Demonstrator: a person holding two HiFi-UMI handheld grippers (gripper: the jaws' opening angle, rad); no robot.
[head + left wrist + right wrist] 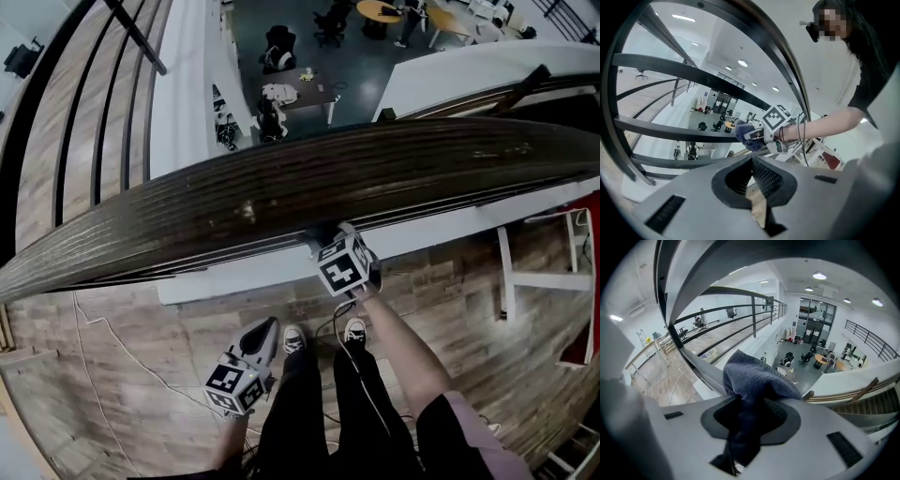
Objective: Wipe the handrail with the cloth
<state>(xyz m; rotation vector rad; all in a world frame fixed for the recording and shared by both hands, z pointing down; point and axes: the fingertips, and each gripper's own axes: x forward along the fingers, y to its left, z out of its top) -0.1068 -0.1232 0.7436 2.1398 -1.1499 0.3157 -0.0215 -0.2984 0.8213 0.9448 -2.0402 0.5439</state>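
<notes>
Right gripper (754, 404): jaws clamped on the blue-grey towelling cloth (757, 376). A fat fold stands proud of the tips; the rest hangs down between the jaws.

Left gripper (753, 161): jaws together, nothing between them. It hangs low by your left leg, well apart from the rail.

The cloth sits at the near edge of the broad dark wooden handrail (375, 173), tucked just under its lip. From the head view I cannot tell whether it touches the wood.

Risks, as judged from here:
- Contact is at the edge or underside, not on the top face. If you drag along at this height, the top will probably go unwiped. Lift the fold onto the crown first.
- The hold is on a bunched fold only. Friction from the grained wood could tug the cloth out of the jaws.
- Beyond the rail is an open drop to the dark lower floor (291, 37). A cloth that slips free on the far side is likely gone.
- The grey metal bars (670, 70) run just beneath the rail. A low sweep could knock the gripper body against them.
- The thin black cable (373, 389) trails from the right gripper past your shoes. Sidestepping along the rail could snag or tread on it.
</notes>
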